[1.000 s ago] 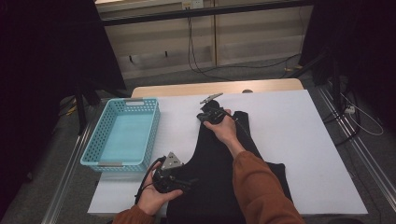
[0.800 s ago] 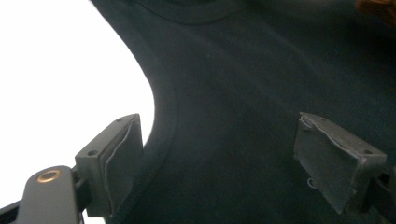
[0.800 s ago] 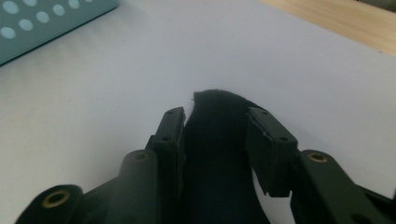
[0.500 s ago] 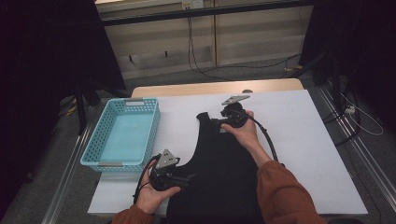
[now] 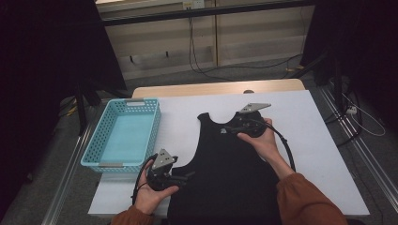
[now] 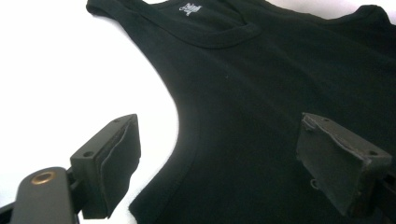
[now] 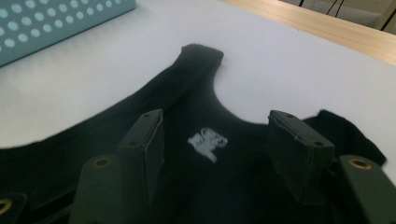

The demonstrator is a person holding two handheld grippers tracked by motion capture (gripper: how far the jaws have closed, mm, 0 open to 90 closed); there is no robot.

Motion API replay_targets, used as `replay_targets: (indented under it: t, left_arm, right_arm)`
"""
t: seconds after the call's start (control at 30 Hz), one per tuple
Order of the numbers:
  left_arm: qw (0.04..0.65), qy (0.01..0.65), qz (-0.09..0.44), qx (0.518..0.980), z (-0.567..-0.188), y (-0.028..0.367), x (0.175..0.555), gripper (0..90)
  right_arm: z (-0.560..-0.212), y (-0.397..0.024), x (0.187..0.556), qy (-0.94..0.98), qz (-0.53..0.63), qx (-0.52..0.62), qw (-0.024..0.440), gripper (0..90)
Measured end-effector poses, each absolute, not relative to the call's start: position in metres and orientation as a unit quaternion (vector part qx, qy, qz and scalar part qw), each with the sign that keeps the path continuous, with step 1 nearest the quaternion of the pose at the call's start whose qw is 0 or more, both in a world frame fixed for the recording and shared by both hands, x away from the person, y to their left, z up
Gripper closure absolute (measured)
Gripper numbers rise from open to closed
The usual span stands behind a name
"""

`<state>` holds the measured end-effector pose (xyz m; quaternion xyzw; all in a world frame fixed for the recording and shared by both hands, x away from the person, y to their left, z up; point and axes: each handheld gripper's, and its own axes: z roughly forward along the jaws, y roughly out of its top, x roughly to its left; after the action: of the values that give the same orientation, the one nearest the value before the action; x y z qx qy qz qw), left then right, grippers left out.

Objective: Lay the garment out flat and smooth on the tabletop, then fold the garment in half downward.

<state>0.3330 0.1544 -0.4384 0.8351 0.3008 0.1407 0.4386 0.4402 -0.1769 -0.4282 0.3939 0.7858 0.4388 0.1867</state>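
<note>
Spreading looks finished: the right tool (image 5: 229, 127) has slid from the far strap to the neckline, jaws just opening and apart, the left tool (image 5: 187, 176) gaping, black tank top (image 5: 230, 173) flat on the counter (image 5: 324, 154).

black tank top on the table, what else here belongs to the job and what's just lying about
In the job:
black sleeveless cotton tank top, spread flat
left gripper, jaws open at its side edge
right gripper, jaws just opening above the neckline

Lying about:
light blue perforated plastic basket, empty
black floor cables
</note>
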Motion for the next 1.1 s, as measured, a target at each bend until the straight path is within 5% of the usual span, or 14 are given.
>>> replay_targets:
  t: [1.1]
  left_arm:
    - [0.430, 0.290, 0.139, 0.844, -0.438, 0.157, 0.329, 13.5]
  right_arm:
    - [-0.428, -0.269, 0.317, 0.777, 0.421, 0.431, 0.180, 27.4]
